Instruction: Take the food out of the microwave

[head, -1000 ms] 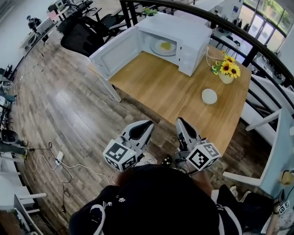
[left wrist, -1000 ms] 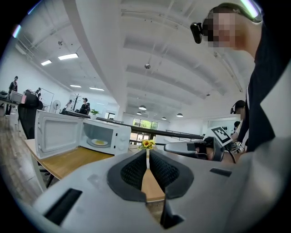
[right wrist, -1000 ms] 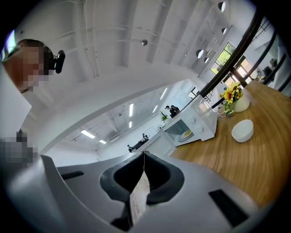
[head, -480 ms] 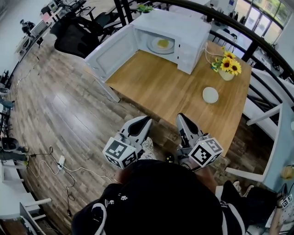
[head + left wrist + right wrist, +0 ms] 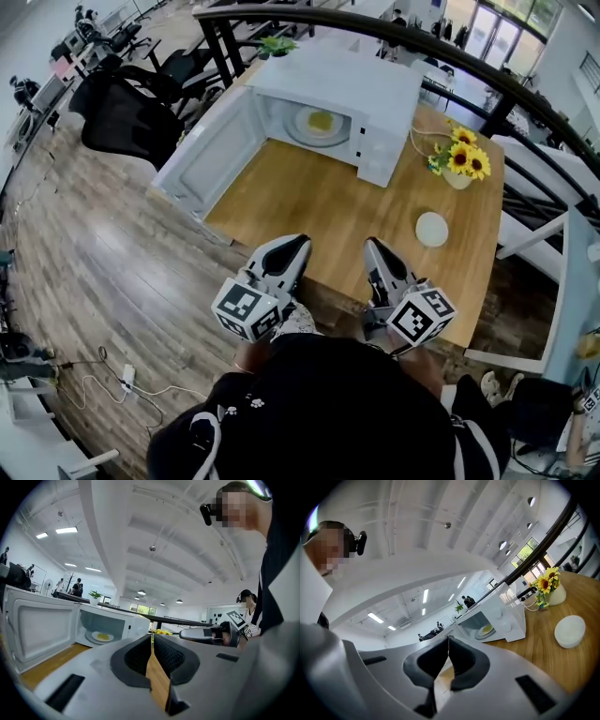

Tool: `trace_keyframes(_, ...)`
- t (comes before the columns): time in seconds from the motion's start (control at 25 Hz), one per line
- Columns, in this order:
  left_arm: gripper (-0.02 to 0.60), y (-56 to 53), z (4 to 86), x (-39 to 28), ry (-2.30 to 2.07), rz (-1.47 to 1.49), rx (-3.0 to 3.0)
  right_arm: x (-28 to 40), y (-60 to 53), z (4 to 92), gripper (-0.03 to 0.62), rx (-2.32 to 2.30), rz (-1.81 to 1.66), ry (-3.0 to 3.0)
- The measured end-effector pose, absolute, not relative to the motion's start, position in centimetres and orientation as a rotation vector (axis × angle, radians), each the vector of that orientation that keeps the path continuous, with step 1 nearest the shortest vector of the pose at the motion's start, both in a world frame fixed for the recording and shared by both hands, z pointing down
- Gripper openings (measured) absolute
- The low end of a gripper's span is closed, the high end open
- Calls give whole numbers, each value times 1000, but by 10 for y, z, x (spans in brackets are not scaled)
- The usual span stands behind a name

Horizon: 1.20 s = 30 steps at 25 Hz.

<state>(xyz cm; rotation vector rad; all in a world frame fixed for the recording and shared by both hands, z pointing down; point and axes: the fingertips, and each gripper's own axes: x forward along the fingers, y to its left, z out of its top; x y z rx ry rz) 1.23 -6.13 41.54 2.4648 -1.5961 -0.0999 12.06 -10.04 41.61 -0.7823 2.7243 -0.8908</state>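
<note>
We see microwave on wood table, door swung open, food on plate inside. Sunflowers and bowl right of microwave. Plank floor left of microwave, black railing behind. Left gripper and right gripper well short of microwave, both with jaws pressed together, empty.

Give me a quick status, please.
Left tongs and right tongs shut, empty. Food on plate inside microwave, door open. Only bare table between.
</note>
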Motion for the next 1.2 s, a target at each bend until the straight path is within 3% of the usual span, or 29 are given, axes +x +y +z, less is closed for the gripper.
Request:
trace_keyframes(0.48, 18, -172, 412, -90, -1488, -84, 2511, 33, -188, 405, 3, -956, -871, 2686)
trace_keyframes(1.2, 20, -269, 431, -154, -1303, 33, 2600, -10, -249, 409, 6, -1242, -817, 2529)
